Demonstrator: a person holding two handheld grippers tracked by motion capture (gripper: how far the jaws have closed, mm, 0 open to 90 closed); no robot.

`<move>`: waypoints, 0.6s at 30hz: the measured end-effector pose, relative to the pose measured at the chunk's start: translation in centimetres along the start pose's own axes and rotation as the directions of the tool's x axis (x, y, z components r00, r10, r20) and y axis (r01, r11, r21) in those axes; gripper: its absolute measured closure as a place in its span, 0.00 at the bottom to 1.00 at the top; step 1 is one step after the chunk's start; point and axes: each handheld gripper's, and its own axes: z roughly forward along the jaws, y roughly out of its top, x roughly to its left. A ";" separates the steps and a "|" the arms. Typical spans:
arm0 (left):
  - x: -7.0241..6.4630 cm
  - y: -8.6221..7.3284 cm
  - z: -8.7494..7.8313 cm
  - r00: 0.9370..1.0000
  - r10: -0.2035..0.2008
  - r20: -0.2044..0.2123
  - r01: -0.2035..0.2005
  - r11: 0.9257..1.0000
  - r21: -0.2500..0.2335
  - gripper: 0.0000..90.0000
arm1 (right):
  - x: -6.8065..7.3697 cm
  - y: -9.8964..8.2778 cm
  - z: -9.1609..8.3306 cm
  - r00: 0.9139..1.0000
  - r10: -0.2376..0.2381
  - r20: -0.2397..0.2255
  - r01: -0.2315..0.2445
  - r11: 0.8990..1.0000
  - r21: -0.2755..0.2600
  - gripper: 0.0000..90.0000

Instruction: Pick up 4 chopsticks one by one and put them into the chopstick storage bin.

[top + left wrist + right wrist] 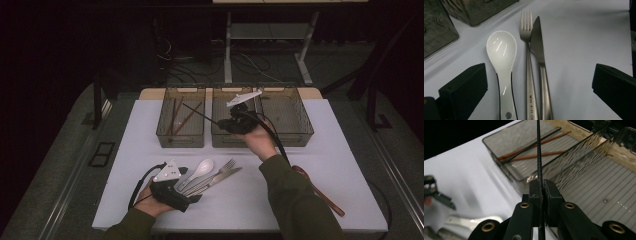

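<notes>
My right gripper (541, 188) pinches a black chopstick (538, 150), its far end angled toward the leftmost bin (496, 161) ahead, where other chopsticks (534, 157) already lie. My left gripper (172, 192) rests open, its jaws straddling the spoon (502, 53), fork (527, 35) and knife (537, 42).

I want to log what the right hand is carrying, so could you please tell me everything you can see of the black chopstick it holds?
The black chopstick is a thin, straight, dark stick with a finely ribbed or textured surface; its material cannot be told. It is clamped near one end between the shut pads of the right tongs, with a short piece showing below them. In the high view it slants up and to the left over the left basket, which already holds another black stick and two reddish-brown ones. Nothing else appears to touch it.
</notes>
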 end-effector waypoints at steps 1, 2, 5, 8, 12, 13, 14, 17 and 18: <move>0.0 0.0 0.0 1.000 0.001 -0.002 -0.001 1.000 0.002 0.00 | 0.0 0.3 0.3 1.000 0.002 0.001 -0.002 1.000 0.000 0.95; 0.0 0.0 0.0 1.000 0.006 -0.003 -0.006 1.000 0.002 0.00 | 0.0 0.6 0.5 1.000 0.001 0.003 -0.001 1.000 0.001 0.95; -0.1 0.0 -0.1 1.000 0.005 -0.001 -0.005 1.000 0.004 0.00 | 0.1 1.3 1.4 1.000 0.015 0.008 -0.015 1.000 0.001 0.95; 0.0 0.0 -0.1 1.000 0.009 0.002 -0.009 1.000 0.004 0.00 | 0.1 1.9 2.3 1.000 0.025 0.010 -0.025 1.000 0.008 0.95; 0.1 0.0 -0.1 1.000 0.006 0.004 -0.006 1.000 -0.002 0.00 | 0.3 2.8 3.8 0.999 0.032 0.023 -0.033 0.999 0.024 0.95; 0.1 0.0 -0.1 1.000 0.005 0.004 -0.005 1.000 -0.004 0.00 | 0.4 3.1 4.1 0.999 0.029 0.027 -0.029 0.999 0.028 0.95; 0.0 0.0 -0.1 1.000 0.003 0.005 -0.003 1.000 -0.006 0.00 | 0.5 3.3 4.5 0.999 0.028 0.028 -0.029 0.999 0.035 0.95; 0.0 0.0 -0.1 1.000 0.000 0.010 0.000 1.000 -0.008 0.00 | 0.7 3.9 5.6 0.999 0.024 0.047 -0.026 0.998 0.050 0.95; 0.0 0.0 -0.1 1.000 0.000 0.011 0.000 1.000 -0.009 0.00 | 0.7 4.1 6.0 0.998 0.023 0.053 -0.026 0.998 0.054 0.95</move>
